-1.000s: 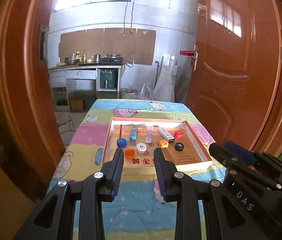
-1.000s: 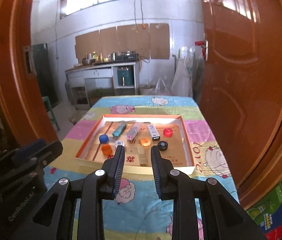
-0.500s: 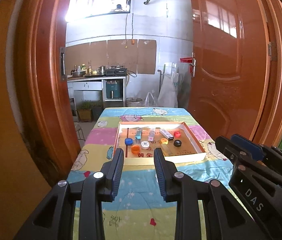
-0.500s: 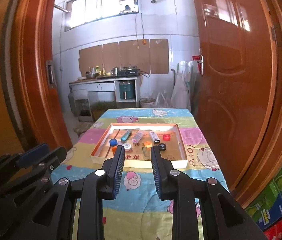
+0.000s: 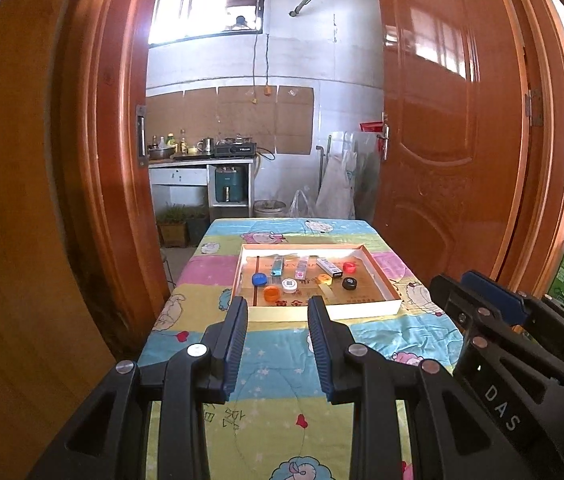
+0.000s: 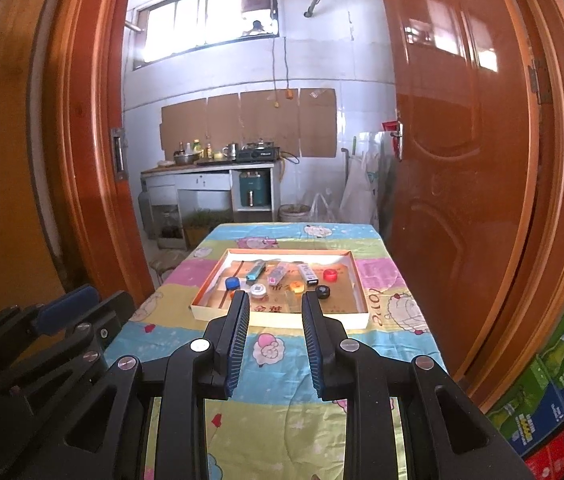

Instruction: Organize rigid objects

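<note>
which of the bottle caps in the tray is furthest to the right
The red cap, at the right end of the back row, just right of the white stick. The black cap sits about level but nearer the front.

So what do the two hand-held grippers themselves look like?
Both are matte black plastic. The left hand-held gripper and right hand-held gripper have blue ribbed finger pads and silver screw heads. White DAS lettering marks the right one's side. No cables or sleeves visible.
</note>
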Action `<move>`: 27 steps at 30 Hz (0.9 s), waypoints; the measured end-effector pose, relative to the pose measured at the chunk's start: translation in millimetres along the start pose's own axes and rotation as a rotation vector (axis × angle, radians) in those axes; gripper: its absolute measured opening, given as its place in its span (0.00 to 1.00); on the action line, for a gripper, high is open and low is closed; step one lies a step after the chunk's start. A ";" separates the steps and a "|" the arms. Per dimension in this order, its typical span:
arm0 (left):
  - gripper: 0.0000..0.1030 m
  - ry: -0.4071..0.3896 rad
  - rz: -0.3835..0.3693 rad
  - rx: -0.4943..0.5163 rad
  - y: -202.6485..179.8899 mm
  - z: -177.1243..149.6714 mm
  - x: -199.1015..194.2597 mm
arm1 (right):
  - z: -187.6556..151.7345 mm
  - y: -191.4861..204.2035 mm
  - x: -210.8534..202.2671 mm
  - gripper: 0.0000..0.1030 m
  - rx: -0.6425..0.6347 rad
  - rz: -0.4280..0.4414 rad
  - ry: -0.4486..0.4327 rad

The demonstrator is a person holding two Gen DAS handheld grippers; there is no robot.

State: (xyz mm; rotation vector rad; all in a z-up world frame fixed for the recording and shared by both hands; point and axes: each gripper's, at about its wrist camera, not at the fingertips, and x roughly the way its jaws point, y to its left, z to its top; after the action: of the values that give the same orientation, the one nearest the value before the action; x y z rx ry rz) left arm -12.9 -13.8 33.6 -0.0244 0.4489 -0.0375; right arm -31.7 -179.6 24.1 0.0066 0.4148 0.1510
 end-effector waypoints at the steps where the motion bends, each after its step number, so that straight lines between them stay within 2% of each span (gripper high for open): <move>1: 0.30 0.000 0.003 -0.001 0.7 -0.6 -1.0 | -0.2 0.5 -1.3 0.27 0.000 0.002 -0.002; 27: 0.30 -0.007 0.016 -0.017 6.3 -2.1 -8.4 | -5.6 2.6 -10.5 0.27 -0.001 -0.001 -0.014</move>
State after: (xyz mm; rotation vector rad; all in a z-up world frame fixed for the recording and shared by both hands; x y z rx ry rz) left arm -21.2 -7.2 35.1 -0.0374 0.4428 -0.0175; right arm -43.8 -178.6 23.3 0.0063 0.4006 0.1501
